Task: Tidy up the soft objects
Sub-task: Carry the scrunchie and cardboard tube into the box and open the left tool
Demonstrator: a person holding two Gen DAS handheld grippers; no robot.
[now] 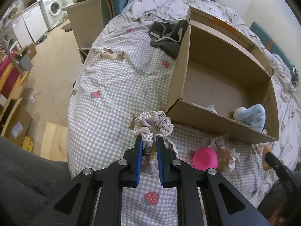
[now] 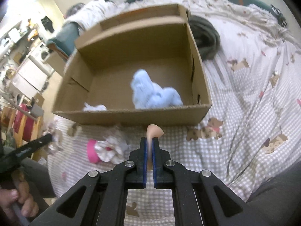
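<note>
My left gripper (image 1: 149,137) is shut on a beige scrunchie with a lace edge (image 1: 153,126), held above the checked bedsheet just left of the cardboard box (image 1: 188,56). My right gripper (image 2: 150,139) is shut on a small peach sponge (image 2: 153,130), held in front of the box's near wall (image 2: 131,115). Inside the box lie a light blue fluffy cloth (image 2: 152,94) and a small white item (image 2: 95,107). A pink cup-shaped item with a white flower-like piece (image 2: 105,148) lies on the bed in front of the box; it also shows in the left wrist view (image 1: 205,159).
A dark grey garment (image 1: 167,35) lies on the bed behind the box's left side. The bed's left edge drops to a floor with cardboard boxes (image 1: 17,124) and washing machines (image 1: 52,9). My left gripper's body (image 2: 28,148) shows at the left of the right wrist view.
</note>
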